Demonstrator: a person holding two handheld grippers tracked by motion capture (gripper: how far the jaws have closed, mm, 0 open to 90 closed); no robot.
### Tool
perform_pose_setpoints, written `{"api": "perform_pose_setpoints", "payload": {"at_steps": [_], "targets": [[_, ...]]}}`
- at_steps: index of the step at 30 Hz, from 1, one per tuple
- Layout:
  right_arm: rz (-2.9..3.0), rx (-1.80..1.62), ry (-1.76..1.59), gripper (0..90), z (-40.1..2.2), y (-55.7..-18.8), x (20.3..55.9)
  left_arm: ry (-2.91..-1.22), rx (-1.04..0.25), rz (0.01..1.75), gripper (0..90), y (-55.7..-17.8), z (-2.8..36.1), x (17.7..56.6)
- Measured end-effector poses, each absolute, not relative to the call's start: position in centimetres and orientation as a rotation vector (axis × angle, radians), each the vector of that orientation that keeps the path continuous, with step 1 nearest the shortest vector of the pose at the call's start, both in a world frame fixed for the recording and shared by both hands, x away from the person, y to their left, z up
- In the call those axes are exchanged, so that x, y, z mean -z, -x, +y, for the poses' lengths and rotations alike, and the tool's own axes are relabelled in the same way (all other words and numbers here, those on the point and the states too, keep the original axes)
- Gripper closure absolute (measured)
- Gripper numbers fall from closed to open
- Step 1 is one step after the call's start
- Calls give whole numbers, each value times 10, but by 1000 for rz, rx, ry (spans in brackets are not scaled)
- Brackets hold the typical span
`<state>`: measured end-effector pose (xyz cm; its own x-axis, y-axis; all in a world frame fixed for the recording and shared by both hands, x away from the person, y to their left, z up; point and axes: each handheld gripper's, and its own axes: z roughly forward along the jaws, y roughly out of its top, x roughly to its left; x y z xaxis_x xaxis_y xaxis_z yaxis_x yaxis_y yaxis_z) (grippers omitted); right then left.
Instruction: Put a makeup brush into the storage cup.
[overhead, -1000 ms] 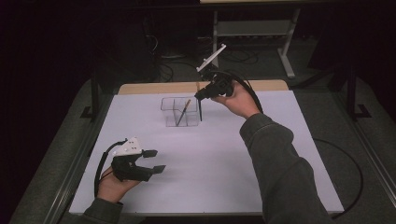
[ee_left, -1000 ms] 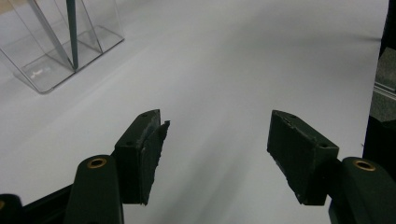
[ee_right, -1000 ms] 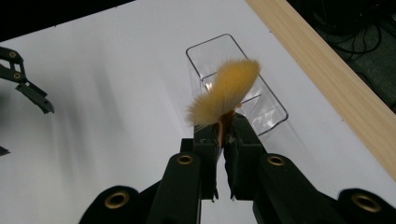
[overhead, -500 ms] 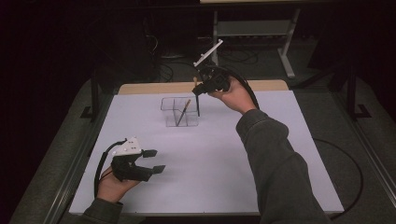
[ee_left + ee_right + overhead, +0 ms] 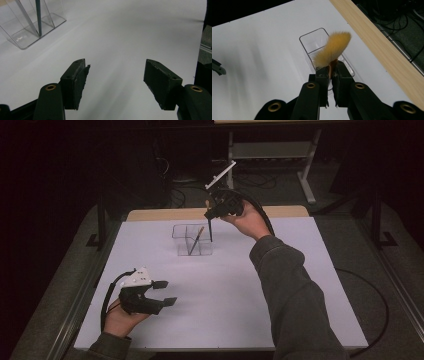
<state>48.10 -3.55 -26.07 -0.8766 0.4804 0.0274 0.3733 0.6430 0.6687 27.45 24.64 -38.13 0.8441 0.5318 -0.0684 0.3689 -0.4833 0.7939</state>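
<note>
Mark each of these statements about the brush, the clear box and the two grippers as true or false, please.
1. The right gripper is shut on a brush. True.
2. The left gripper holds a brush. False: its fingers are open, with nothing between them.
3. The clear box already has a brush in it. True.
4. The box stands on the wooden strip. False: it stands on the white sheet.
5. The held brush has a black tuft. False: its tuft is yellow.
</note>
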Motion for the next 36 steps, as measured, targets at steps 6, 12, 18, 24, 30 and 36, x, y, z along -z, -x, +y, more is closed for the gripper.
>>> {"api": "perform_pose_setpoints", "payload": {"at_steps": [6,12,18,24,30,36], "targets": [[2701,-1055,-727,831,-32,-484,257,-2122,-228,657,338,-275,247,382],[2688,-1045,-721,831,-29,-490,259,-2122,-227,659,338,-274,248,381],[2693,-1032,-744,831,-26,-494,262,-2124,-224,663,336,-275,249,382],[2690,-1018,-746,830,-23,-498,266,-2129,-225,656,335,-275,248,382],[2691,-997,-756,830,-21,-501,272,-2128,-225,660,334,-274,249,382],[2692,-984,-762,829,-18,-503,275,-2122,-226,666,332,-274,250,382]]}}
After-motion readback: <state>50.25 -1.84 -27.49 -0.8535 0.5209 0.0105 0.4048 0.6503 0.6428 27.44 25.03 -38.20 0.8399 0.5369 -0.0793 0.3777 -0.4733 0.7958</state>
